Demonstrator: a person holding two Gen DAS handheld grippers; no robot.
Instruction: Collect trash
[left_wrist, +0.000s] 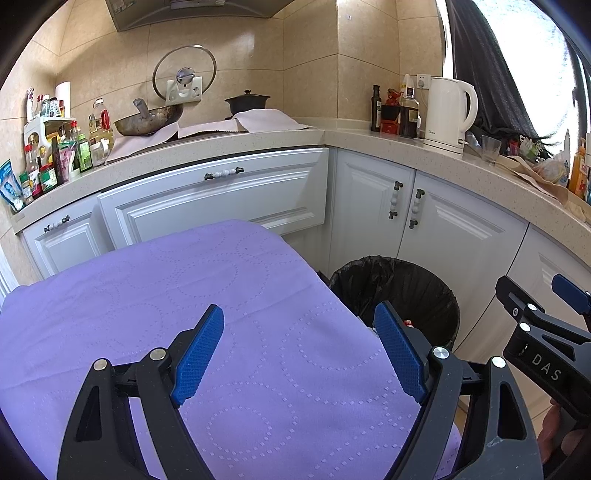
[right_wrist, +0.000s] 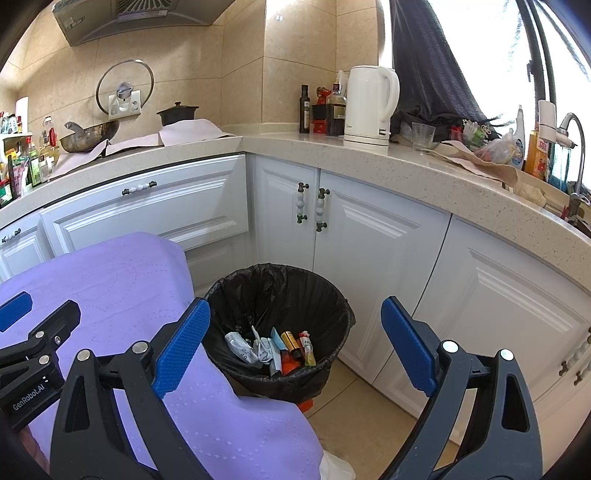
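Note:
A round bin (right_wrist: 325, 295) lined with a black bag stands on the floor beside a table under a purple cloth (right_wrist: 122, 295). In it lie several wrappers and small packets (right_wrist: 273, 349). My right gripper (right_wrist: 295, 347) hangs open over the bin's near side, nothing between its blue pads. My left gripper (left_wrist: 299, 354) is open above the purple cloth (left_wrist: 184, 295), its right finger near the table's edge, with the bin (left_wrist: 406, 288) just beyond. No trash shows on the cloth. The right gripper's black body (left_wrist: 546, 350) shows at the right edge of the left wrist view.
White cabinet doors (right_wrist: 369, 236) wrap around behind the bin. The counter (right_wrist: 332, 147) above carries a white kettle (right_wrist: 371, 103), bottles, a glass, a wok (right_wrist: 88, 134) and a dark pot. Tan floor tiles (right_wrist: 354, 402) lie between bin and cabinets.

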